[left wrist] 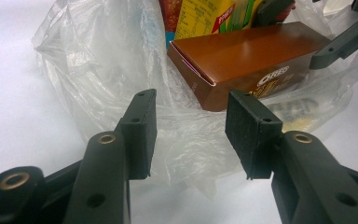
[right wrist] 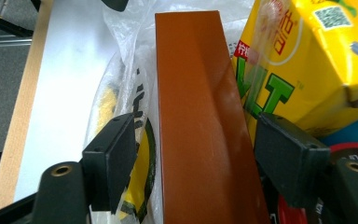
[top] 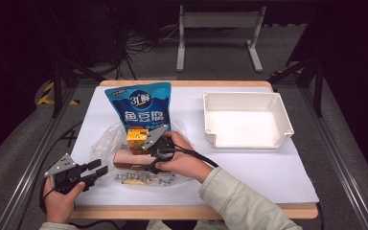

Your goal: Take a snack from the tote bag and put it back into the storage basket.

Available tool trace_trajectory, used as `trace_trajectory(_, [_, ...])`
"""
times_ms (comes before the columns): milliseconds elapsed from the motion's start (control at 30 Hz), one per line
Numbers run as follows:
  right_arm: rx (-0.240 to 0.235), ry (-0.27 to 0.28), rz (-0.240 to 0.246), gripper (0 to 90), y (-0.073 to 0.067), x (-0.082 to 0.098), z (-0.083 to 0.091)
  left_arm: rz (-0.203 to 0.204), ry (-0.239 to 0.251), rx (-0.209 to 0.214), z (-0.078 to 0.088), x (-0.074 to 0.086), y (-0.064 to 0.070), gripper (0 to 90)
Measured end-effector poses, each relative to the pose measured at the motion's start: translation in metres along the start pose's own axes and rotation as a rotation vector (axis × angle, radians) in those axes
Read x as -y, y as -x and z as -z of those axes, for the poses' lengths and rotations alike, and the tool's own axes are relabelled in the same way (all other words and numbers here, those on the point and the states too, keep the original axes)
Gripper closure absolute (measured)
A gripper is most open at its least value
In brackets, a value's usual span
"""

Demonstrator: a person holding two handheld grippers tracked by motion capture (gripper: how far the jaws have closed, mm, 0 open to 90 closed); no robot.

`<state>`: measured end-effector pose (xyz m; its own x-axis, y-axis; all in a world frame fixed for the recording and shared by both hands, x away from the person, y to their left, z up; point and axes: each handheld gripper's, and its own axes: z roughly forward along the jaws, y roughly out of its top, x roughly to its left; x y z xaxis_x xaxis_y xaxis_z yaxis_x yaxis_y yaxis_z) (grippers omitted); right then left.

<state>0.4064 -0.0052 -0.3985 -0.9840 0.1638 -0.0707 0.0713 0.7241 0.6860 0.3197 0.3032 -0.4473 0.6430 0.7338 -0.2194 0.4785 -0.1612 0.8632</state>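
Note:
A clear plastic bag [top: 103, 143] lies open at the table's front centre and holds a brown Oreo box [top: 127, 157], a yellow drink carton [top: 136, 136] and a yellow-printed packet [top: 134, 181]. My right gripper [top: 149, 155] reaches into the bag from the right. In the right gripper view it [right wrist: 193, 154] is open, one jaw on each side of the brown box [right wrist: 191, 93]; the right-hand jaw sits between the box and the carton [right wrist: 298, 60]. My left gripper [top: 98, 167] stands open at the bag's left edge. Its jaws [left wrist: 191, 126] point at the box end [left wrist: 247, 51] and have only bag film [left wrist: 98, 56] ahead of them.
A blue snack pouch [top: 141, 105] lies flat behind the bag and partly under it. An empty white tray [top: 242, 95] stands at the back right of the white sheet. The wooden table edge [top: 191, 211] runs close behind both hands.

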Motion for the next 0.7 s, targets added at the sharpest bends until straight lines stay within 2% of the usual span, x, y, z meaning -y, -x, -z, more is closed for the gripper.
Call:
trace_trajectory(133, [0.000,-0.002,-0.008,29.6,-0.001,0.000,-0.002,-0.007,-0.006,0.011,-0.001,0.000,0.001,53.7])
trace_trajectory(333, [0.012,-0.018,0.008,30.1,-0.002,-0.001,-0.006,-0.003,-0.007,0.011,-0.001,0.000,0.001,53.4])
trace_trajectory(533, [0.018,-0.040,0.006,35.8,-0.001,-0.001,-0.008,0.001,-0.005,0.010,0.000,0.001,0.001,53.4])
trace_trajectory(700, [0.032,-0.056,0.032,36.3,-0.002,-0.002,-0.011,-0.003,-0.008,0.012,-0.001,0.001,0.001,53.2])
